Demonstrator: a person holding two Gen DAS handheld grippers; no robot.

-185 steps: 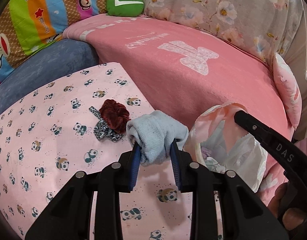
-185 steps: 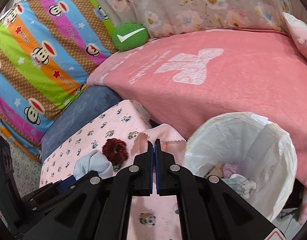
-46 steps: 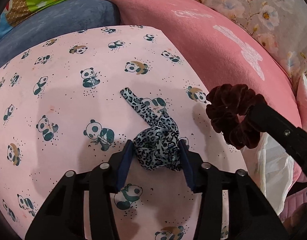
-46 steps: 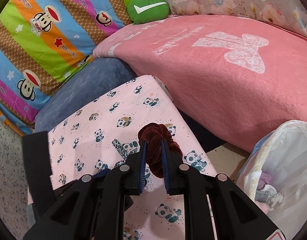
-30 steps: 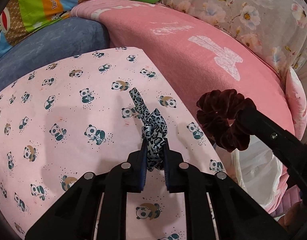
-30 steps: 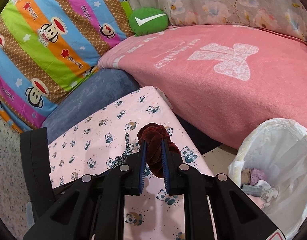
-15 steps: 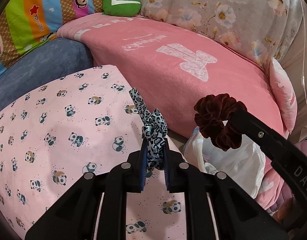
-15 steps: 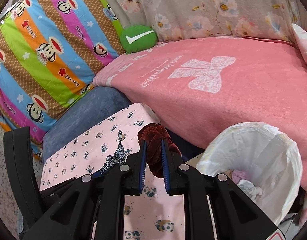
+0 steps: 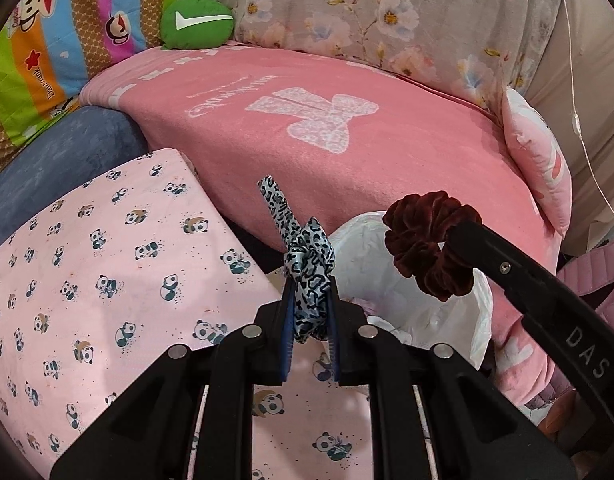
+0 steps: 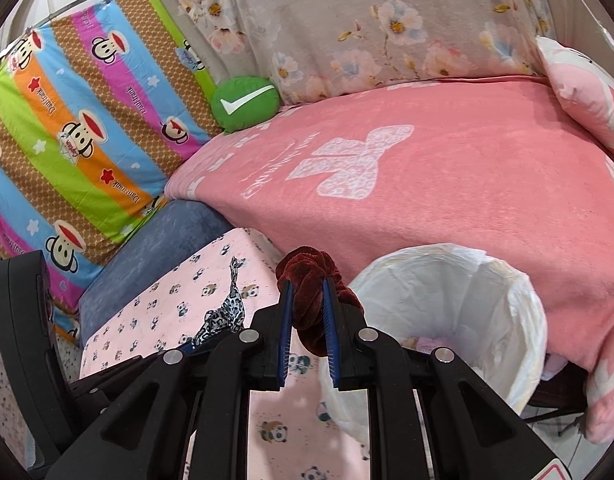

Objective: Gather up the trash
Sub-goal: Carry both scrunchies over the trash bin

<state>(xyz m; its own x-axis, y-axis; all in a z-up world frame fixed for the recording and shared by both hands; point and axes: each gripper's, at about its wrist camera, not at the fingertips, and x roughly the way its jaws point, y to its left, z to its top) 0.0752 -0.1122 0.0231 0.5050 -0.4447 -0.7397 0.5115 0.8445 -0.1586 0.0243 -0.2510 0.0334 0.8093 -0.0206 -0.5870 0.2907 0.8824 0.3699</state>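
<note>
Centre of the left wrist view: our left gripper (image 9: 310, 322) clamps the leopard-print hair tie (image 9: 309, 276), the white-lined bin (image 9: 407, 280) just behind.

Centre of the right wrist view: our right gripper (image 10: 307, 322) clamps the maroon scrunchie (image 10: 309, 292); bin (image 10: 519, 320) lower right. We judge the carry under way; next, hold each over the opening and release.

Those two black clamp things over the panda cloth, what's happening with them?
A person is tidying up with a handheld gripper in each hand. The left gripper is clamped on a leopard-print hair tie, and the right gripper is clamped on a dark red velvet scrunchie. Both pieces are lifted off the panda-print cloth and held near the white-lined trash bin, which already holds some items. Neither piece has been dropped in yet.
</note>
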